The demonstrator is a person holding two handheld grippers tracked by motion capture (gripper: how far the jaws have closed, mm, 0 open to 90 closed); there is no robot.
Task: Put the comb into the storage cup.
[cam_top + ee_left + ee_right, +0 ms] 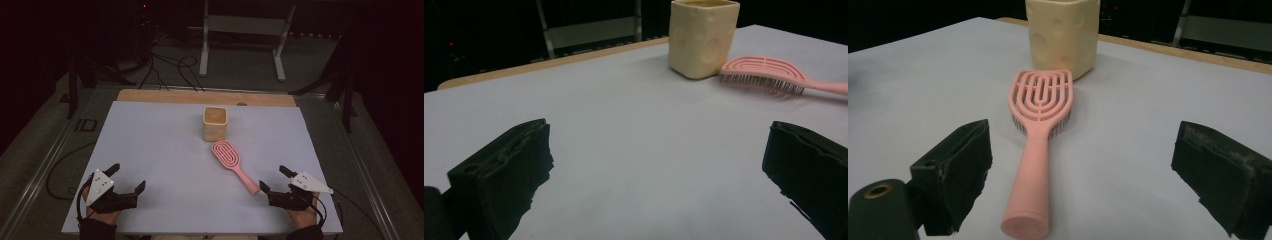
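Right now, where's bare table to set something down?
The whole left half of the table, from the yellow cup to the left gripper, is bare; so is the right edge. Crowded: centre-right, where the pink brush runs from the cup to the right gripper.

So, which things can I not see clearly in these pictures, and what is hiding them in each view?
- Cup inside: the high view shows only a tan surface near the rim; the left tool view crops the rim at the top edge.
- Hairbrush bristles: they face down onto the table, mostly under the pink head.
- Hairbrush handle end: cut by the right edge in the left tool view.
- Both hands: largely under the left tool and right tool, cropped by the bottom edge of the high view.
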